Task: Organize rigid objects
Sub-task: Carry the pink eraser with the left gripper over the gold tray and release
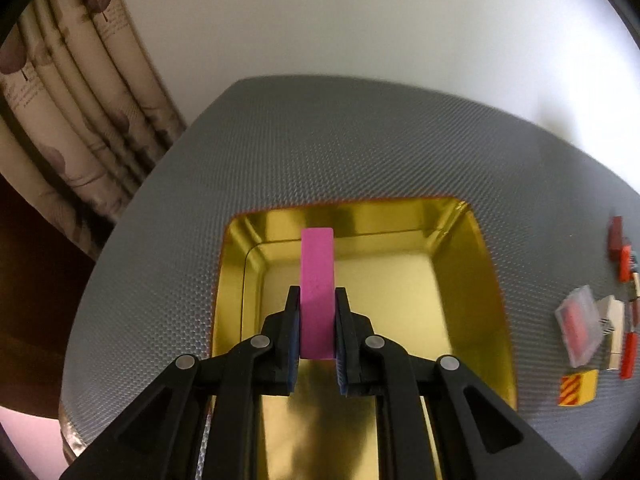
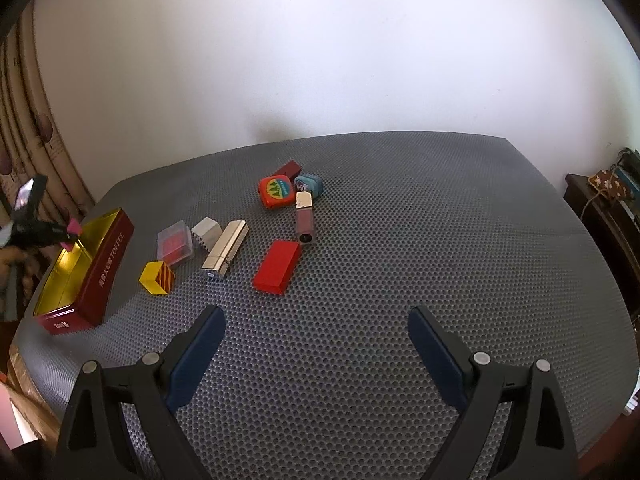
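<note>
Left gripper is clamped on a pink block, poised above the gold-lined tin, whose visible floor looks bare. Right gripper hangs wide and empty over the mat. By my reckoning the sorting has barely begun: nine items wait on the mat, namely two red boxes, one dark red box, one yellow cube, one clear case, one white block, one teal piece and two tubes

Left gripper fingers clamp a pink block above the gold tin; small items lie right on the grey bench.
</note>
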{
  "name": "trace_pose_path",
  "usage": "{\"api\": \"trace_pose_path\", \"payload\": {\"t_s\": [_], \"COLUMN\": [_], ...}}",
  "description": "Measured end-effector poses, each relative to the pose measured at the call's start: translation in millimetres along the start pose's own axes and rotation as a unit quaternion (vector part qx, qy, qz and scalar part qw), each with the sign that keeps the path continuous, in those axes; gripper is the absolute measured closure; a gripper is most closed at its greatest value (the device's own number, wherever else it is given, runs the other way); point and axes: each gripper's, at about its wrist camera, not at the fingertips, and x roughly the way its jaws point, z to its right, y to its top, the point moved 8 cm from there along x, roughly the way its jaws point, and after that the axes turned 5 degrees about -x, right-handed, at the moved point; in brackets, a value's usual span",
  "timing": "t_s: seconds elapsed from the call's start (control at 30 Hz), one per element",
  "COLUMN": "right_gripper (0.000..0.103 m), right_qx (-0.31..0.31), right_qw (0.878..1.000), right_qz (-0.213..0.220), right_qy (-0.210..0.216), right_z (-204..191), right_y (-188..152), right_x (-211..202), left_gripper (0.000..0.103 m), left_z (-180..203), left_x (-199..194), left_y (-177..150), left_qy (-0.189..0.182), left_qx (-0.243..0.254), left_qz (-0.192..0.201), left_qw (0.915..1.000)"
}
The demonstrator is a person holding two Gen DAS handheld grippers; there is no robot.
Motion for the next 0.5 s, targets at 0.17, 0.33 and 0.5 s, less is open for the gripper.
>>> {"api": "trace_pose_path", "payload": {"t_s": [0.17,0.33,0.5], "right_gripper": [0.008,0.008,0.008], "right_qx": [0.002,-0.001,0.001], "right_qw": [1.0,1.0,1.0], "right_qz": [-0.004,-0.008,-0.008], "right_qy": [0.001,0.003,0.003], "right_z": [0,-2,-2], "right_y": [0,-3,-4], "right_x": [1,2,3], "left_gripper": [0.091,0.091,0.091], "left_z": [-8,-12,-7], "left_x": [25,41,50], "left_y": [-10,-17,-17], "left_qy": [0.012,0.025,0.024], "left_qx": [-0.008,-0.017,-0.025], "left_qz": [-0.023,-0.037,-0.042], "left_qw": [0.9996,0.9989,0.9985]}}
